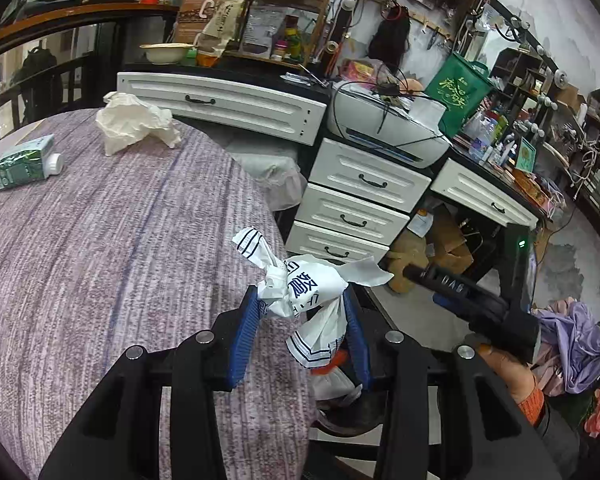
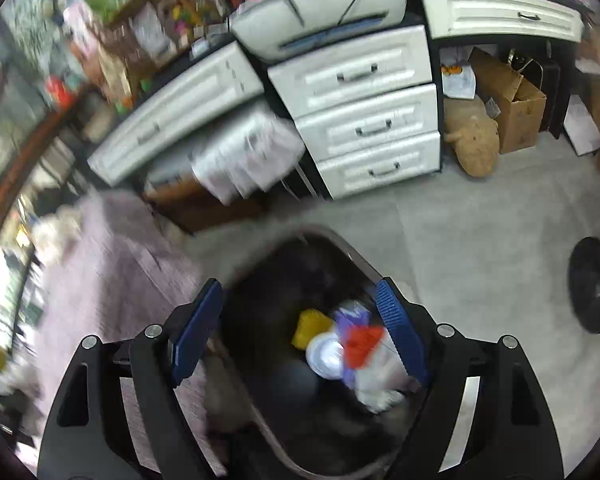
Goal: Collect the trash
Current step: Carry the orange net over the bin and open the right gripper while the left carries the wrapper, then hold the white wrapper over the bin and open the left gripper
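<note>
I stand in a cluttered room that looks like a home dressing or craft corner. White drawer units (image 1: 363, 188) run under a black countertop with a printer (image 1: 387, 132) on it. Shelves (image 1: 284, 20) crammed with jars and boxes, bulb-lit mirrors (image 1: 499, 40) and a hanging wig (image 1: 391, 40) line the wall beside my purple-clothed table (image 1: 100, 260).

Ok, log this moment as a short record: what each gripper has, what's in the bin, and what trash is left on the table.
left gripper: shut on crumpled printed wrapper
right gripper: open, nothing between the pads, above the bin
bin contents: yellow piece, white lid, red and purple scraps, blurred
left on table: crumpled white paper, green carton
</note>
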`<state>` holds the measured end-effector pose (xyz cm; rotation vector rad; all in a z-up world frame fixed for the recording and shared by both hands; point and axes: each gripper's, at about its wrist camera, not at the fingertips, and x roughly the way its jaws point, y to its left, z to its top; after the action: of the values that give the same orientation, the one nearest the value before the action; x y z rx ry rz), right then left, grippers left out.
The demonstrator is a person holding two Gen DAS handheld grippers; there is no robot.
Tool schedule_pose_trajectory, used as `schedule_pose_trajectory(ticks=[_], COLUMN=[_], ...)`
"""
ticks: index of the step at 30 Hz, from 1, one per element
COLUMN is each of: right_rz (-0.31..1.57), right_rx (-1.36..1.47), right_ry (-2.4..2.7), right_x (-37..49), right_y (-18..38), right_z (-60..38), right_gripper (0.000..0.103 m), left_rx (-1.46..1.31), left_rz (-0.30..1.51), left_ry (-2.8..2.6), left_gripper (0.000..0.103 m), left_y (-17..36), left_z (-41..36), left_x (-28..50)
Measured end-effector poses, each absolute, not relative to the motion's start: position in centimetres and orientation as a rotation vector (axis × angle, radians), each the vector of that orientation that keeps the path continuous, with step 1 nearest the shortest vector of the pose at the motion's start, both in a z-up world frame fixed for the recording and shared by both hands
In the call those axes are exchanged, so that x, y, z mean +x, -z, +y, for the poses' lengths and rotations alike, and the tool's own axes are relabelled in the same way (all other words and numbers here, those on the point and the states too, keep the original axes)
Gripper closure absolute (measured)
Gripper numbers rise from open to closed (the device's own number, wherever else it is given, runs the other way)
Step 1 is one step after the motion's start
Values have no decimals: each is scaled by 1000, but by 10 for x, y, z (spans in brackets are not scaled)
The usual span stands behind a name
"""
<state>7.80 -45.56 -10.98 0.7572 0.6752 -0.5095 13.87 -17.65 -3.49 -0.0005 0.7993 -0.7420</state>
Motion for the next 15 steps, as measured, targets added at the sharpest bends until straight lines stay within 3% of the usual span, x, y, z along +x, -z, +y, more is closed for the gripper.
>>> schedule_pose_trajectory(ticks=[3,15], right_rz=[561,276], right_rx=[756,710], right_ry=[536,602], right_x=[67,33], right_y=[97,57], right_z=[-455,-456], right_gripper=[16,12], left_rx=[9,60], left_rz=[806,887], left_ry=[756,862], left_gripper=[62,62], left_y=[37,58], left_z=[-184,-231], left_x=[136,126])
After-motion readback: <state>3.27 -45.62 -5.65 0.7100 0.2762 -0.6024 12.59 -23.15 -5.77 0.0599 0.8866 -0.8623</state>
